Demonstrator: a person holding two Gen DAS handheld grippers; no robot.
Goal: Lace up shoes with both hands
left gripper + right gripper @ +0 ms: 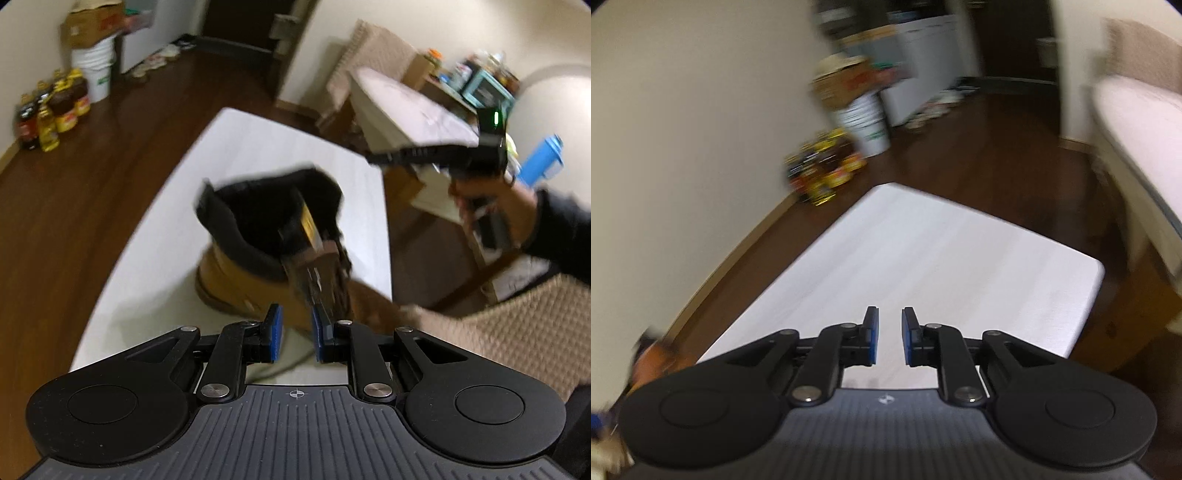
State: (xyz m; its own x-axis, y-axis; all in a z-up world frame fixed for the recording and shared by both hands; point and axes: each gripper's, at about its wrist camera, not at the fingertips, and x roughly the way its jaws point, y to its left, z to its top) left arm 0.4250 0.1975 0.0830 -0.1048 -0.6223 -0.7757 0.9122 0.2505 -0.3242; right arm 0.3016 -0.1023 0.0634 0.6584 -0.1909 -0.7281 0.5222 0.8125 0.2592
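A tan boot (236, 273) with a black padded collar stands on the white table (258, 147). Its brown tongue (314, 251) with a yellow label sticks up, and dark laces run down the front. My left gripper (296, 334) hovers just in front of the boot's laced front, jaws open, nothing pressed between the blue pads (275, 332). A hand (491, 206) holds my right gripper (373, 158) up to the right of the boot, apart from it. In the right wrist view the right gripper (889, 336) is open over the bare table (923, 251), holding nothing. The boot (650, 354) is a blur at the left edge.
A second white-topped table (413, 107) stands to the right, with a teal appliance (487, 88) and a blue bottle (543, 162) behind. Oil bottles (55, 107) and a white bucket (96, 70) stand on the wooden floor by the wall. A beige woven fabric (517, 325) lies at the lower right.
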